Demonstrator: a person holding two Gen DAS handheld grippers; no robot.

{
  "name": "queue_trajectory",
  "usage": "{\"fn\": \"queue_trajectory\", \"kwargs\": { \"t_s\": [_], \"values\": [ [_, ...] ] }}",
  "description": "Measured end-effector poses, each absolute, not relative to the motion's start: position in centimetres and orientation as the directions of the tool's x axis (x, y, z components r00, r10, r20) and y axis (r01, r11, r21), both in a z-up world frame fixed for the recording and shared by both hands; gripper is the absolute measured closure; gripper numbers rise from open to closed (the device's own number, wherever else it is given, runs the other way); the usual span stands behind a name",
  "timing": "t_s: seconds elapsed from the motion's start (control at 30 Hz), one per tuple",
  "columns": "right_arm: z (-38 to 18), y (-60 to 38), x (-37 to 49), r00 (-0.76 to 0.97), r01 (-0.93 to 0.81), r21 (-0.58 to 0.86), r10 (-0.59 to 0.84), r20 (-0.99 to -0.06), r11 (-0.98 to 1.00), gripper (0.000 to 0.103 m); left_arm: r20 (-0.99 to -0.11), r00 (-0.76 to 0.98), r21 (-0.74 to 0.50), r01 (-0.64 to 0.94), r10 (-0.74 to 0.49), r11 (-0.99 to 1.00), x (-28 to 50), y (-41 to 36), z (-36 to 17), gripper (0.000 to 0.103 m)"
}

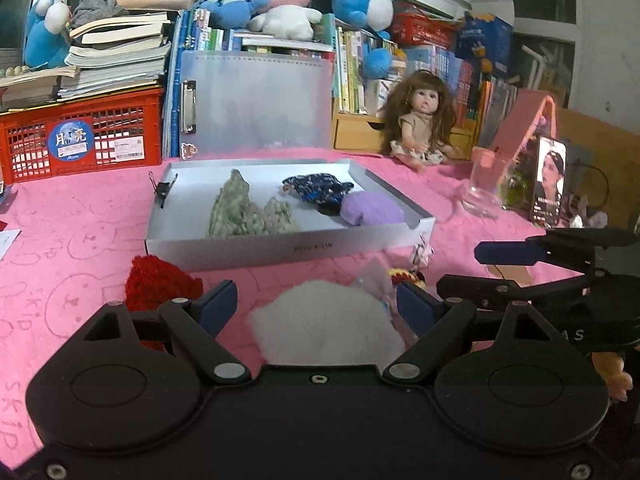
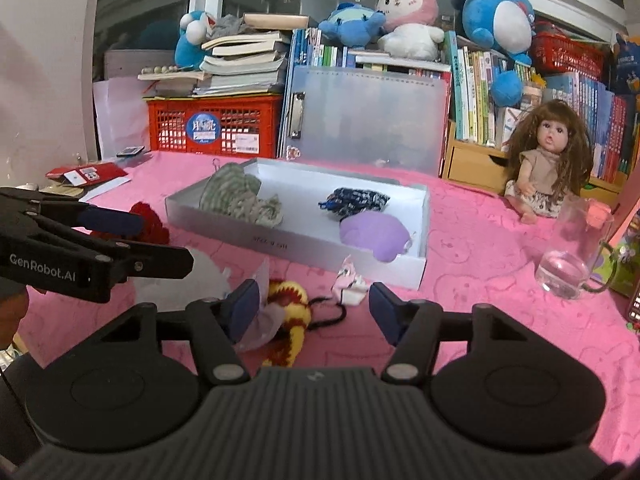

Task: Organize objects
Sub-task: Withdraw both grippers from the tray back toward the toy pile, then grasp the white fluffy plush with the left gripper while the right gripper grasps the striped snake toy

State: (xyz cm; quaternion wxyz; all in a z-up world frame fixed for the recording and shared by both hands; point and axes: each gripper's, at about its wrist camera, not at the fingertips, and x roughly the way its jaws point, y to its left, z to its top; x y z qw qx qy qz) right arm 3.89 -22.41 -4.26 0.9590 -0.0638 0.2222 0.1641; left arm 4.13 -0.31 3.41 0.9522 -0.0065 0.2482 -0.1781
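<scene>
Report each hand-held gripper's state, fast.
Left hand-held gripper: open, straddling the fluffy white plush item, not clamped.
Right hand-held gripper: open, empty, above the yellow-and-red knitted piece.

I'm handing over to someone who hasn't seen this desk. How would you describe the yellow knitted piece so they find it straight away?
Start at the shallow silver box on the pink tablecloth. On the cloth just in front of the box's near wall, between the open fingers of the right gripper, lies the yellow knitted piece. It is the only yellow item, banded with dark red, unlike the plain red knit and white fluffy piece nearby.
</scene>
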Motion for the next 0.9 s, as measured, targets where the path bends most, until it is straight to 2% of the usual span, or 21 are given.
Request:
{"fn": "queue_trajectory", "kwargs": {
  "t_s": [0.4,0.53,0.67,0.9],
  "values": [
    [-5.4,-22.1,3.6,0.834,-0.342,-0.025,0.291,-0.47,0.939,0.041,-0.499,0.797,-0.078,0.349,-0.339,0.934,3.9,-1.1,2.2,0.017],
    [-5.3,-23.0,3.9,0.852,-0.284,-0.003,0.252,-0.459,0.959,0.051,-0.504,0.794,-0.082,0.346,-0.338,0.935,4.1,-1.1,2.0,0.017],
    [-5.5,-23.7,4.7,0.857,-0.225,0.0,0.198,-0.475,0.974,0.056,-0.509,0.789,-0.091,0.349,-0.345,0.933,4.2,-1.2,1.8,0.021],
    [-6.1,-22.7,4.9,0.844,-0.257,-0.02,0.215,-0.492,0.966,0.057,-0.514,0.786,-0.092,0.348,-0.344,0.933,4.3,-1.3,1.6,0.025]
  ]
}}
